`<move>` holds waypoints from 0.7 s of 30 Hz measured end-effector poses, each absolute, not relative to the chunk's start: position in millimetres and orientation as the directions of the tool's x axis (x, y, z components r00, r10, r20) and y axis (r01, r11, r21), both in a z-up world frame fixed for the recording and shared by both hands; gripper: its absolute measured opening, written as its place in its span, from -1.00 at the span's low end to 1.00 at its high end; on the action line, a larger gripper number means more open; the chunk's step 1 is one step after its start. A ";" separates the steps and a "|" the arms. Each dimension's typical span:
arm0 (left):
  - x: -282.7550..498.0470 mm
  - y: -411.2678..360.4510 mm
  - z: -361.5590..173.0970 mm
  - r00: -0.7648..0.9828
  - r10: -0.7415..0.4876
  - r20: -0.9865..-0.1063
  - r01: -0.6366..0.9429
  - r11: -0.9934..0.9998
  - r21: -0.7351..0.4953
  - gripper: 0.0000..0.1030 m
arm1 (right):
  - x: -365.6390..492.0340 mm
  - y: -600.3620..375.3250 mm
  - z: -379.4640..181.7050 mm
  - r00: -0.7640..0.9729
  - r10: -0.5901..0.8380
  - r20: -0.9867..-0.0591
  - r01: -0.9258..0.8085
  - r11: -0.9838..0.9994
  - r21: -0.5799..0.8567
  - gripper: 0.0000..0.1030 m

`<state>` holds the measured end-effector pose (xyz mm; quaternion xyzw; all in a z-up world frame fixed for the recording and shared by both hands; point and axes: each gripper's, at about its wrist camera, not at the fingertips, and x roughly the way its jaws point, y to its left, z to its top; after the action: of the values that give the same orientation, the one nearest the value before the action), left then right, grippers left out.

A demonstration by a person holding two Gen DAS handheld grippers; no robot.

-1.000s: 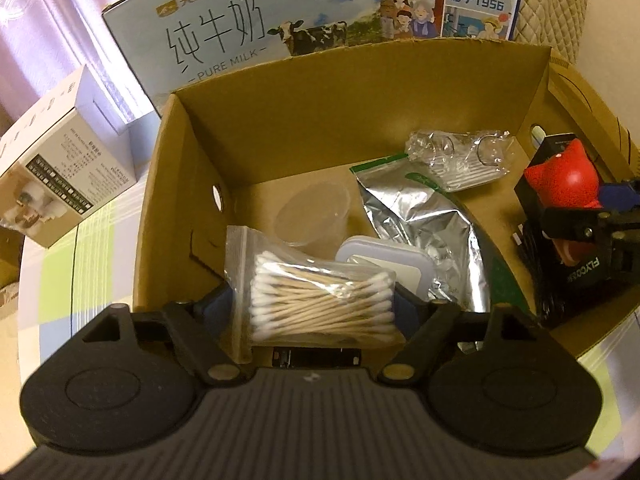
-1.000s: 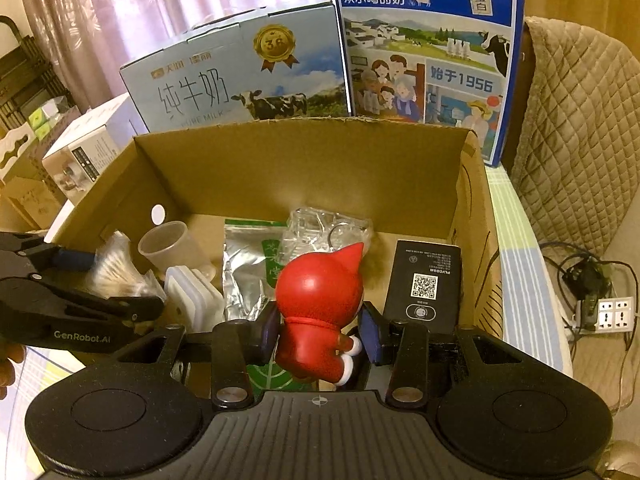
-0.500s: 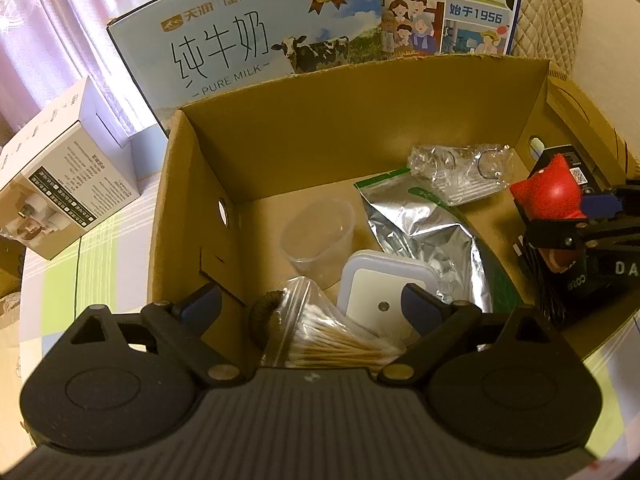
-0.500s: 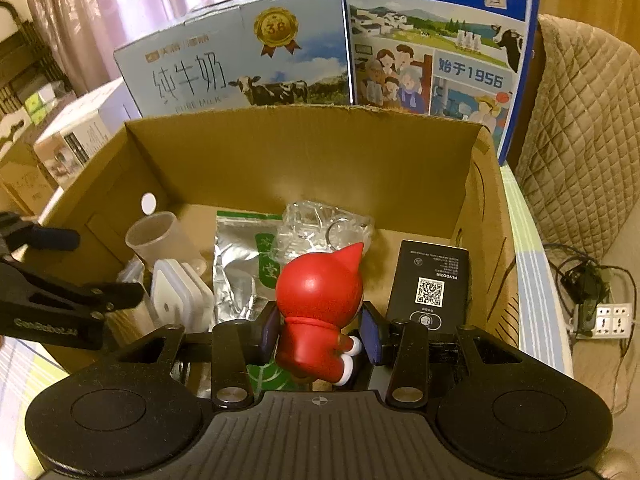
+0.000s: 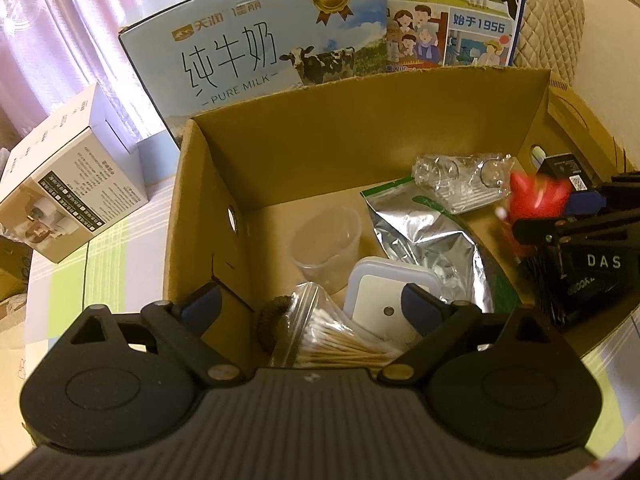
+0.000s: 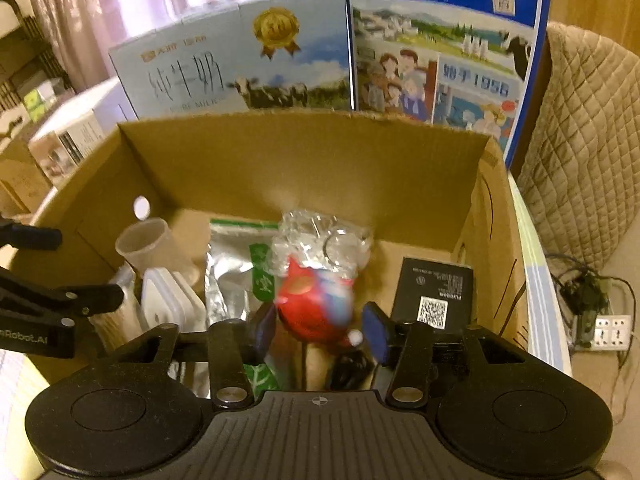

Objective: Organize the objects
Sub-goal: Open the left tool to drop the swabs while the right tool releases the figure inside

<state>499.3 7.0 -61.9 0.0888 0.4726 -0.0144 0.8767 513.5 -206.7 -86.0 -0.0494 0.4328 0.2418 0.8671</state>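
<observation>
Sorting seems almost done: left gripper (image 5: 310, 306) stands wide open above the swab bag (image 5: 336, 340) lying near-left in the cardboard box (image 5: 360, 136), and right gripper (image 6: 320, 330), jaws just opening, lets the red figure (image 6: 316, 308) drop loose among the other things.

The cardboard box (image 5: 280, 168) is being left open from above, its top unblocked. Bare floor is being shown along the back wall and in the back left corner, behind the plastic cup (image 5: 326, 246). The rest is being taken up by the foil pouch (image 5: 424, 236), lidded container (image 5: 380, 296), cotton swabs (image 5: 340, 344) and black box (image 6: 438, 294). Passage behind is being blocked by milk cartons (image 5: 256, 52)
</observation>
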 end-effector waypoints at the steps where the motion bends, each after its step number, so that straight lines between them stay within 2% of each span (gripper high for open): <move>1: 498.8 7.6 -60.5 0.555 0.058 -0.830 0.105 0.985 0.139 0.84 | 511.3 -208.1 -84.5 0.515 0.388 -0.764 -0.465 0.876 0.131 0.03; 5: 494.3 8.0 -53.6 0.568 0.046 -0.822 0.098 0.987 0.123 0.85 | 500.8 -211.9 -76.7 0.537 0.422 -0.730 -0.471 0.868 0.154 0.18; 21: 452.5 1.7 -18.9 0.633 0.010 -0.774 0.050 0.997 0.054 0.96 | 449.7 -238.5 -43.7 0.561 0.469 -0.682 -0.457 0.863 0.218 0.35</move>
<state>452.5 1.7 -18.9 0.0352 0.4283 -0.0111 0.9029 449.7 -238.5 -43.7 0.0080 0.3884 0.2620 0.8834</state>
